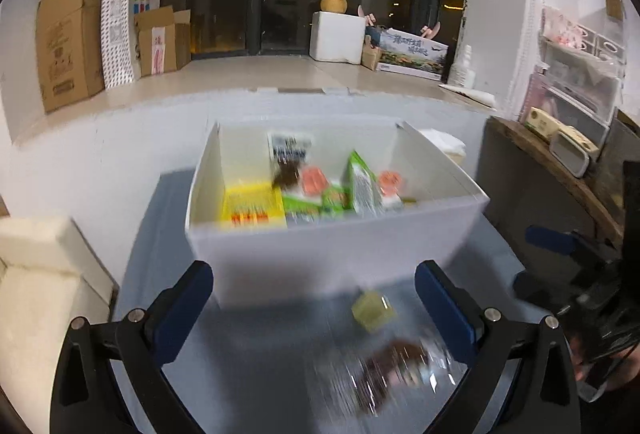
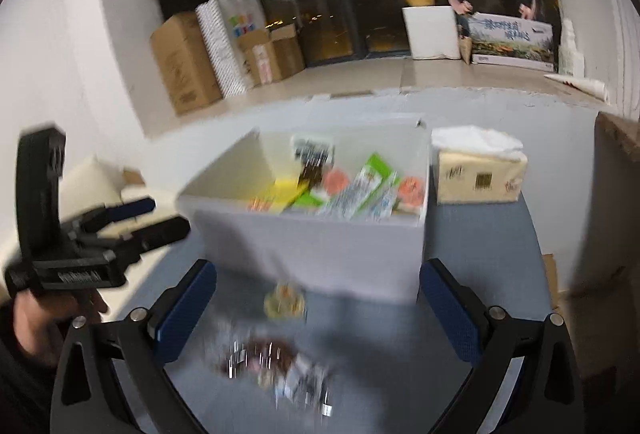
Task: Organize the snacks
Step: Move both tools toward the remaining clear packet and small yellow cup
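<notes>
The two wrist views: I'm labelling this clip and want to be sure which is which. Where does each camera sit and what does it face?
Left wrist: on the left gripper, open, facing the white bin; the right gripper shows at right.
Right wrist: on the right gripper, open, facing the same bin; a hand holds the left gripper at left.
Shared: bin, small yellow snack, shiny brown packet, windowsill boxes.
</notes>
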The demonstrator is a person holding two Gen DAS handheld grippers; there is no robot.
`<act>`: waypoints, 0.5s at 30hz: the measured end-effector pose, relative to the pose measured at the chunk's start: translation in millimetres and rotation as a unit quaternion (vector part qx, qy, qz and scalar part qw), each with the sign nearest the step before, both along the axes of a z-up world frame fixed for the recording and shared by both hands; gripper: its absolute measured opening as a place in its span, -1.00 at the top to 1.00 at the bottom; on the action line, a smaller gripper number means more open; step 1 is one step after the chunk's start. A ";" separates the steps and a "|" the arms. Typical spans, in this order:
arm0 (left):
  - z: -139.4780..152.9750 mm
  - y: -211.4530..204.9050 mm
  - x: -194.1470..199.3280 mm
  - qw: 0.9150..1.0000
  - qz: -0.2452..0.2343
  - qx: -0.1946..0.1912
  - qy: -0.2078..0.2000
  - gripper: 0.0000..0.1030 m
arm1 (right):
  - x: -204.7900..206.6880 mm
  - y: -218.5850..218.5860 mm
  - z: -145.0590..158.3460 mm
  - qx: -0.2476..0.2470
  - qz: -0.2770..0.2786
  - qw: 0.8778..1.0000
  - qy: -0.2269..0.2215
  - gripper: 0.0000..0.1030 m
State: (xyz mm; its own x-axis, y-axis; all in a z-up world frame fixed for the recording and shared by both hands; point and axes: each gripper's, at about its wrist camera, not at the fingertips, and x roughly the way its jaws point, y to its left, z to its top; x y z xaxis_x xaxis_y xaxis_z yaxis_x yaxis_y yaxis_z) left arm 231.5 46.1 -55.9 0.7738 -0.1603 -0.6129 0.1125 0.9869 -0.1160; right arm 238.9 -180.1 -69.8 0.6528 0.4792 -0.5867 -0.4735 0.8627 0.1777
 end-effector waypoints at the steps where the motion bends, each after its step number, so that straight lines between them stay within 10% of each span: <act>1: -3.7 -0.1 -14.0 1.000 0.002 -0.007 0.000 -1.00 | -8.5 4.3 -6.9 -0.014 0.001 1.000 0.005 -1.00; 15: -44.3 24.1 -115.3 0.997 0.045 -0.051 0.032 -1.00 | 2.8 56.7 -53.7 -0.060 -0.027 0.997 0.044 -1.00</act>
